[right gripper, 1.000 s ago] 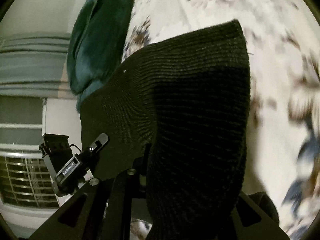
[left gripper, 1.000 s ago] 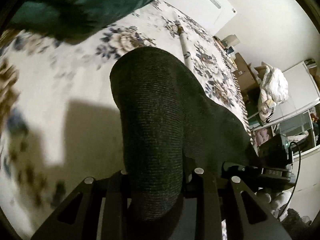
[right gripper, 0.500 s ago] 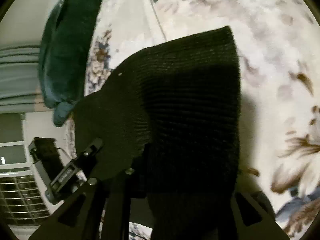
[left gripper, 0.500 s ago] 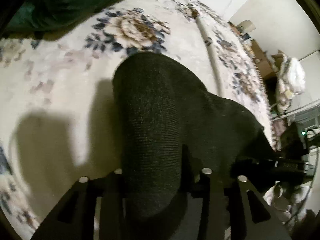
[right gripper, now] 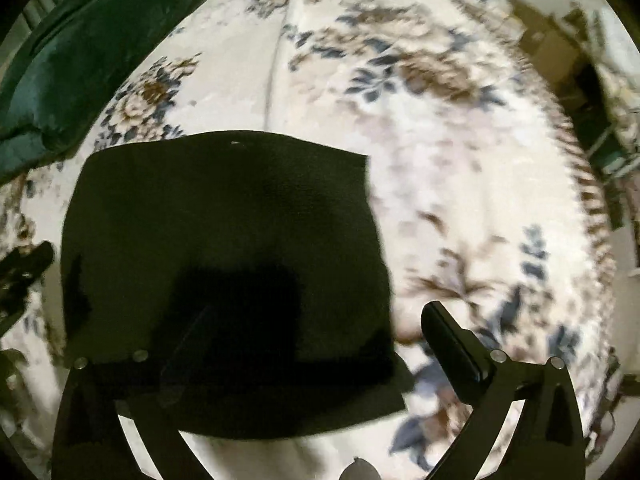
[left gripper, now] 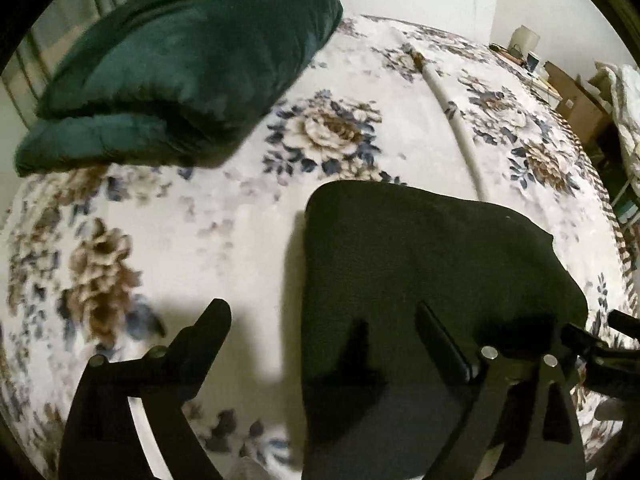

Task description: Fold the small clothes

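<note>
A black knit garment [left gripper: 420,272] lies folded flat on the flowered bedspread [left gripper: 208,240]; the right wrist view shows the same black garment [right gripper: 224,240] as a rough square. My left gripper [left gripper: 320,312] hangs over its left edge, jaws opening wide, one finger over bare spread and the other over the cloth, nothing pinched. Above the cloth's right edge my right gripper [right gripper: 316,316] is also opening, its right finger [right gripper: 452,340] clear of the fabric and its left finger dark against it. Neither pad presses the cloth.
A dark green pillow [left gripper: 180,60] lies at the upper left of the bed. A white seam or tube [left gripper: 456,120] runs across the spread behind the garment. Boxes and bundled bedding [left gripper: 592,92] crowd the floor beyond the bed's right edge.
Both grippers held the garment draped up between shut jaws; now both have let go and opened wide, and the cloth lies flat on the bed. Both views have pulled back.
</note>
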`<state>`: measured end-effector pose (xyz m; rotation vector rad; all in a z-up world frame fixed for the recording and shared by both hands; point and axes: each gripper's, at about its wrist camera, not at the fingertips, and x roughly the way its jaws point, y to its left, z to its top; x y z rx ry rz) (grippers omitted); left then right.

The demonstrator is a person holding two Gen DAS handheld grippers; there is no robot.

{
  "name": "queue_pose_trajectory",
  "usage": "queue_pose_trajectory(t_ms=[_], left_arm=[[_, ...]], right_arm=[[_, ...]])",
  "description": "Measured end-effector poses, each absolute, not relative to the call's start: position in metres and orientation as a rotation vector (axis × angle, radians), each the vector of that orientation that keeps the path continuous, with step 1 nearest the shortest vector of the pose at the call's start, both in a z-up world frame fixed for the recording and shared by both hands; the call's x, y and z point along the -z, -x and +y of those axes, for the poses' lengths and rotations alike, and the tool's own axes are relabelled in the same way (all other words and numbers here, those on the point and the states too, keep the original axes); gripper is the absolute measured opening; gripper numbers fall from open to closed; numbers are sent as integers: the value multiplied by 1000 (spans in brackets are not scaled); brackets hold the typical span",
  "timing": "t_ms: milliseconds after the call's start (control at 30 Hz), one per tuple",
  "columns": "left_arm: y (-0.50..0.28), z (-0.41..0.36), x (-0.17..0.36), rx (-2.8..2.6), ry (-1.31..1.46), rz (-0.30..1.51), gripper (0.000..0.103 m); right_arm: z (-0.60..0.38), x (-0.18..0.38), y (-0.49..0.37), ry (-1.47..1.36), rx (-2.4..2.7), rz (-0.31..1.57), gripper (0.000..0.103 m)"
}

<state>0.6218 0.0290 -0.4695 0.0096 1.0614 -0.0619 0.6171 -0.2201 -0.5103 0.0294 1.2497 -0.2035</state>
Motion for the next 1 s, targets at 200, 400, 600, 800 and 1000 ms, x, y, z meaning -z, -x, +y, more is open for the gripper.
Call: queue_pose_trajectory(t_ms=[200, 400, 600, 800, 1000], left_arm=[[-583, 16, 437, 47, -14, 1044, 99], [-539, 12, 385, 47, 26, 1028, 100], [-485, 10, 313, 50, 36, 1000, 100], [-424, 8, 232, 45, 14, 956, 100], [-367, 5, 164, 53, -1, 899, 100]], right_arm=[[-221, 460, -560, 0, 291, 1168, 103], [-215, 390, -507, 39, 310, 1099, 103], [-211, 303, -446, 36, 332, 1011, 103], [-207, 211, -379, 12, 349, 932, 103], [-192, 125, -304, 27, 341, 850, 103]])
